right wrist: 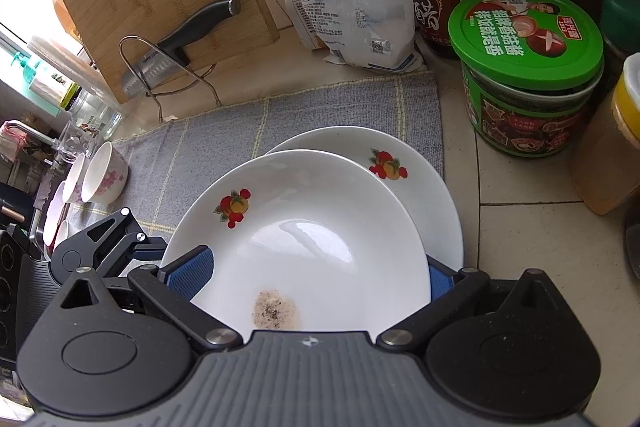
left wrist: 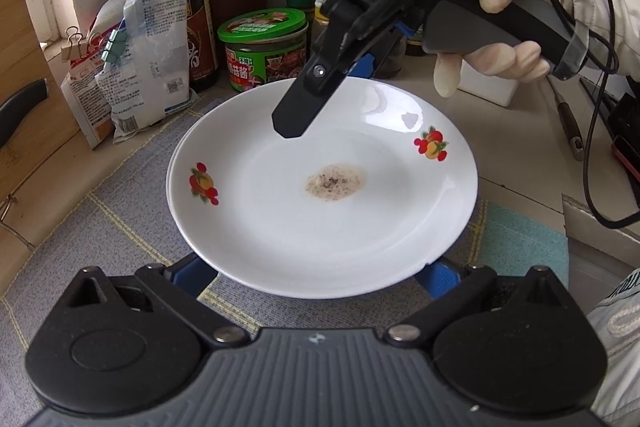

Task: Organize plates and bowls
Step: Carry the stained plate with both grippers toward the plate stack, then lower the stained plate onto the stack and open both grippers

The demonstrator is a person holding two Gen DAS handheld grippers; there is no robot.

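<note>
Two white plates are in play: the soiled plate sits partly over the lower plate, offset toward frame lower left, on the grey mat. Right gripper has its jaws spread wide, straddling the soiled plate's near rim. Left gripper likewise stands agape at the opposite rim. Bowls wait at far left.

Two plates, several bowls, two hand-held grippers
</note>
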